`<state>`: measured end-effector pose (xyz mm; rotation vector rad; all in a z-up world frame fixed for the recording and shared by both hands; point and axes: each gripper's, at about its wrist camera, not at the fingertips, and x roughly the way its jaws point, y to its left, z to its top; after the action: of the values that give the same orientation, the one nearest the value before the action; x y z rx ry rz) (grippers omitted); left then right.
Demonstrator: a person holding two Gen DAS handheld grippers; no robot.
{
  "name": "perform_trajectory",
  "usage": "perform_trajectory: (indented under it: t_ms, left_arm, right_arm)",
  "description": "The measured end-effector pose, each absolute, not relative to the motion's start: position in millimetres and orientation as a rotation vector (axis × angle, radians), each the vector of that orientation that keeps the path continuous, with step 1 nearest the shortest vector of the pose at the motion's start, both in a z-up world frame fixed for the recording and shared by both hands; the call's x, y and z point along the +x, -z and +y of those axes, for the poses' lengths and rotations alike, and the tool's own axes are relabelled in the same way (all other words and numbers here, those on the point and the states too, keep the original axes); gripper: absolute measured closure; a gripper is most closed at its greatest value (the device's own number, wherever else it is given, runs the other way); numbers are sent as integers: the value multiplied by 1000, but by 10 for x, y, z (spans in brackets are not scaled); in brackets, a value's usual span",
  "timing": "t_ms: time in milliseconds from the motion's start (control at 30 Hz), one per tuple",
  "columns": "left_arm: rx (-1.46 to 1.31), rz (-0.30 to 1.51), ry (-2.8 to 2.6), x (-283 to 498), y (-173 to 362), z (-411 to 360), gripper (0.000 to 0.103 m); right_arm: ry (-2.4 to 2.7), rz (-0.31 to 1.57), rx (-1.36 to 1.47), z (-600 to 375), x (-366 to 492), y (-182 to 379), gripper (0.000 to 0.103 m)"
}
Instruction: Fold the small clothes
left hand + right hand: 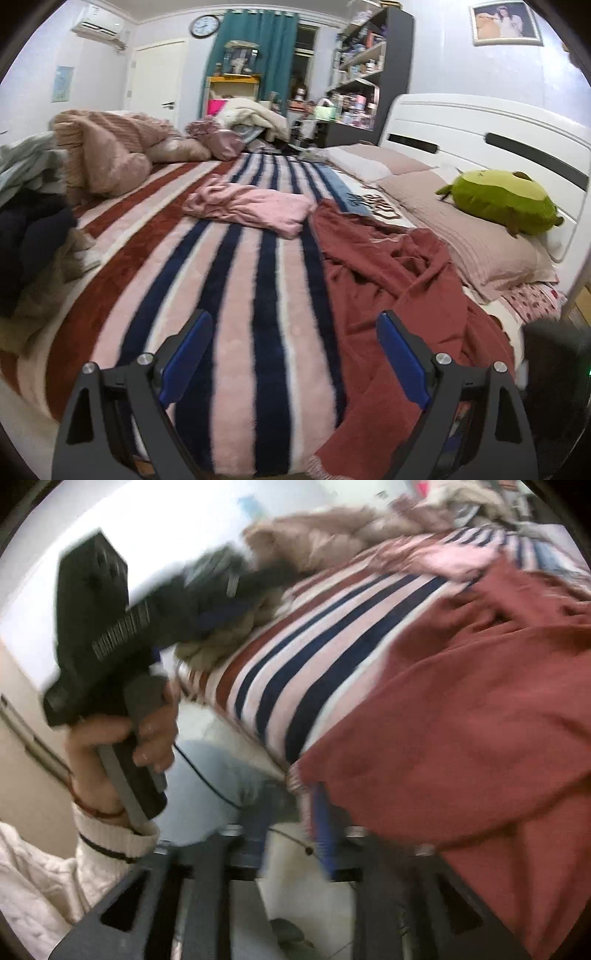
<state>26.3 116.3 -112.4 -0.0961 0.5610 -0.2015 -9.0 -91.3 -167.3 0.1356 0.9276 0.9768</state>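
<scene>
A rust-red garment (388, 266) lies crumpled over the right half of the striped blanket (240, 295), reaching down to the bed's near edge. Further back a pink garment (255, 206) lies in a loose heap. My left gripper (293, 317) hovers over the stripes near the front edge, wide open and holding nothing. The right wrist view is blurred. In it the red garment (461, 701) fills the right side. Its fringed hem corner sits at my right gripper (291, 797), against the right pad. The blue pads stand a little apart, with floor showing between them.
A green plush toy (506, 199) rests on pillows (461, 236) by the white headboard (480, 129). Piled clothes (29, 229) and a bunched quilt (110, 155) crowd the left side. A hand (147, 738) holds the other tool beside a leg in jeans (207, 775).
</scene>
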Motion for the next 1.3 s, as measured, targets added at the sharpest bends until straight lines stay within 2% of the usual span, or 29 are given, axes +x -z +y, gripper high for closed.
perform_trajectory:
  t_ms: [200,233,467,600,733,800,833,1067,1100,1167,1300]
  left_arm:
    - [-54,586,383,643,1072,611,15]
    - [-43,593,418,726,1065,469,19]
    - [46,716,564,1388,1158,-483,53]
    - [113,796,613,1717,1312,-917,57]
    - [142,856,643,1948,1470,-1199,65]
    - [153,874,641,2035,1540,-1301,84]
    - [155,875,635,2058,1547,-1306,101]
    - [27,758,509,2093,1348,-869,101]
    - [8,760,499,2119,1341,-809,101]
    - [-14,790,484,2173,1370,-696,101]
    - [17,858,391,2241,1514,-603,99]
  right_arm:
    - [-581,810,127,-1953,82,1420,55]
    - [-504,806,117,-2122,129,1427,52]
    - [-298,831,164,-2906,397,1633,51]
    - [-294,857,173,-3034,583,1705,52]
    - [-349,875,173,-3087,811,1779,63]
    - [-364,882,162,-3073,890,1790,65]
    - [-370,880,162,-3064,929,1792,65]
    - [-436,851,192,-3042,1090,1679,65]
    - [-452,844,207,-3044,1153,1649,66]
    - [-462,840,235,-3049,1303,1595,75]
    - [-407,870,199,-2975,1701,1541,76]
